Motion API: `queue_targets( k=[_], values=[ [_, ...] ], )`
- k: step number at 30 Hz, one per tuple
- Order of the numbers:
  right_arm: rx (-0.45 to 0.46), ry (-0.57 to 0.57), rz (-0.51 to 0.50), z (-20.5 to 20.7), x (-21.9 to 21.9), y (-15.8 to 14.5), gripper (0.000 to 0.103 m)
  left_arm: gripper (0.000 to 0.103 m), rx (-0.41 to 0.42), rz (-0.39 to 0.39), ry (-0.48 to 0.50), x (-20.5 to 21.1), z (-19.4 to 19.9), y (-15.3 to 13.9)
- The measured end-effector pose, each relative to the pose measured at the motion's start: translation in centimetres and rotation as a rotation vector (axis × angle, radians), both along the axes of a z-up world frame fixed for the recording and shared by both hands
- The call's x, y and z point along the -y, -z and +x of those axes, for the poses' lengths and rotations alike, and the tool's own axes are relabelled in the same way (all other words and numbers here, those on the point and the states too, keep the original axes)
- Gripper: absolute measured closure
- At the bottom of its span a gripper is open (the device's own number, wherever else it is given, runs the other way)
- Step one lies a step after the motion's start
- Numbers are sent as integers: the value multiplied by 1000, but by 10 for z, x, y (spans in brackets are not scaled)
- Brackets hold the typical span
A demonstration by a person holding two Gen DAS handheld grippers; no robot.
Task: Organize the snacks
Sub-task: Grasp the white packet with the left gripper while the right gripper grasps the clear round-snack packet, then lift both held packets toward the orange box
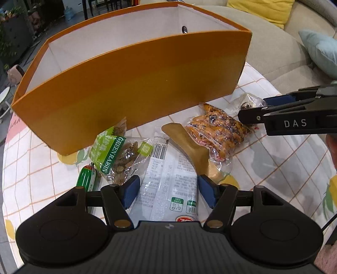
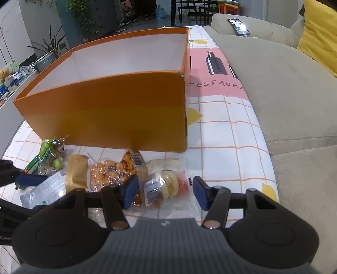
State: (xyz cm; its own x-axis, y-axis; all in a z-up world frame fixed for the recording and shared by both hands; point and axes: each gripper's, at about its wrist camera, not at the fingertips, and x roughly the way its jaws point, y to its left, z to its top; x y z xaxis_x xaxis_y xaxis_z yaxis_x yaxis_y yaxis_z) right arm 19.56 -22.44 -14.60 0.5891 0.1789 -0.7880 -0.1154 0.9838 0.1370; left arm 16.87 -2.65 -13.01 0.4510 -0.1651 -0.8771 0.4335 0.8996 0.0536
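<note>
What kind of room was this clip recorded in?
Most likely a home living room: a beige sofa with a yellow cushion beside the cloth-covered table, and houseplants and dining chairs behind.

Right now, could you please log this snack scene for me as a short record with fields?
box: orange box, open top, no snacks visible inside
table: checked cloth
snacks in front of box: raisin bag, green tube, white packet, tan packet, orange snack bag, pastry bag
left gripper: open, straddling the white packet
right gripper: open, straddling the pastry bag
held: nothing
</note>
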Motion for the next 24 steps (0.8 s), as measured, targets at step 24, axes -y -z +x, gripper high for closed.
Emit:
queue_targets(
  k=[24],
  values=[
    [12,-39,-10,-25,-3,-10,64,48,8,-49,-113,-9,-13,-30]
  ],
)
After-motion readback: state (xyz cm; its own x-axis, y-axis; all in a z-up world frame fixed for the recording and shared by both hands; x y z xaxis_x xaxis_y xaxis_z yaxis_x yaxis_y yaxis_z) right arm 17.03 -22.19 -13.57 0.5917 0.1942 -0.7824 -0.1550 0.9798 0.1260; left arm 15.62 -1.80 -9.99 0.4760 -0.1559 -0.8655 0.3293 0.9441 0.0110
